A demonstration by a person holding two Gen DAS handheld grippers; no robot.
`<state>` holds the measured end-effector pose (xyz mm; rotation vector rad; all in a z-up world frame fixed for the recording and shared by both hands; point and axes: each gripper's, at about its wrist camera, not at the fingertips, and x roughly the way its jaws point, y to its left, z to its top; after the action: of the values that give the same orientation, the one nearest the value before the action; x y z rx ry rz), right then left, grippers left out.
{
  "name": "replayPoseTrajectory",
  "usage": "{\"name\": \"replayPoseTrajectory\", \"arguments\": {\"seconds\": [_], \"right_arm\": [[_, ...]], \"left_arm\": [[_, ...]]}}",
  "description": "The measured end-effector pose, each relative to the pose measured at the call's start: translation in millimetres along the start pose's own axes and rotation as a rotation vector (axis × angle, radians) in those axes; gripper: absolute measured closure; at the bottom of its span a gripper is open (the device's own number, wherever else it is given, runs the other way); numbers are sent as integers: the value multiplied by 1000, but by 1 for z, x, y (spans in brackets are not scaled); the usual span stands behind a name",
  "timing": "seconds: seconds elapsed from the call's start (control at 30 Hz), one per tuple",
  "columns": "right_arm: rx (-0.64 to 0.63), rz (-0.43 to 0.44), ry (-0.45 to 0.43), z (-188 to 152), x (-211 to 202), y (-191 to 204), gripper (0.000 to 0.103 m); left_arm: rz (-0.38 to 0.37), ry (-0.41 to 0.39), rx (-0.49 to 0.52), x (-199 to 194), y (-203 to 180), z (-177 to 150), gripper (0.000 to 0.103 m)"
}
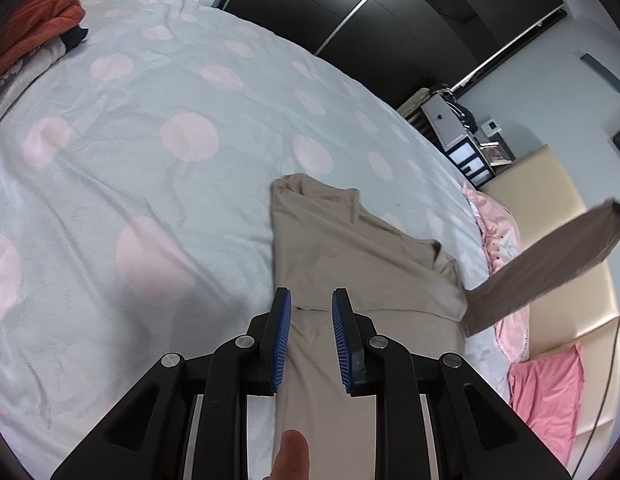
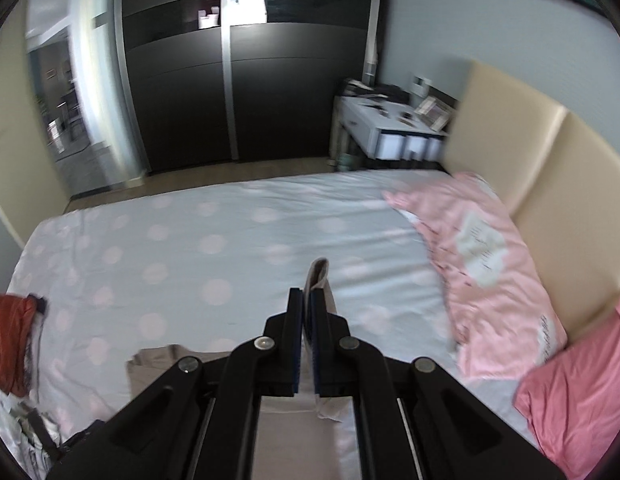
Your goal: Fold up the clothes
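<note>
Pinching beige garment (image 2: 316, 276) sleeve in right tool (image 2: 308, 296), lifted off bed (image 2: 189, 240).

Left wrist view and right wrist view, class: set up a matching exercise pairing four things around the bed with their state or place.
Things:
1. beige long-sleeved top
2. rust-orange fleece blanket
3. right gripper
4. left gripper

States or places:
A. jaws apart above the cloth
B. bunched at the bed's far corner
C. shut on a raised sleeve
D. body spread on the spotted sheet

Pairs: 1-D, 2-B, 3-C, 4-A
</note>
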<state>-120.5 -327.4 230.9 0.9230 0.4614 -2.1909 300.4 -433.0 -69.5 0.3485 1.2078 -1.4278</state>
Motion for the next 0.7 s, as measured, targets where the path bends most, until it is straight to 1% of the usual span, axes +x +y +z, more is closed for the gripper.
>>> {"name": "replayPoseTrajectory", "arguments": {"seconds": [0.07, 0.17, 0.3, 0.47, 0.7], "right_arm": [[-36, 40, 7, -2, 7, 26, 99], [-99, 104, 44, -14, 26, 68, 99], [-170, 158, 114, -46, 58, 124, 99], [-262, 209, 201, -88, 104, 186, 99], [-341, 269, 324, -147, 158, 254, 99]], "left_arm": [[-6, -2, -8, -2, 4, 1, 80], [-26, -5, -19, -7, 9, 3, 80], [-36, -16, -42, -11, 19, 6, 80], [-28, -2, -71, -6, 29, 9, 80], [0, 14, -86, 4, 39, 15, 80]]}}
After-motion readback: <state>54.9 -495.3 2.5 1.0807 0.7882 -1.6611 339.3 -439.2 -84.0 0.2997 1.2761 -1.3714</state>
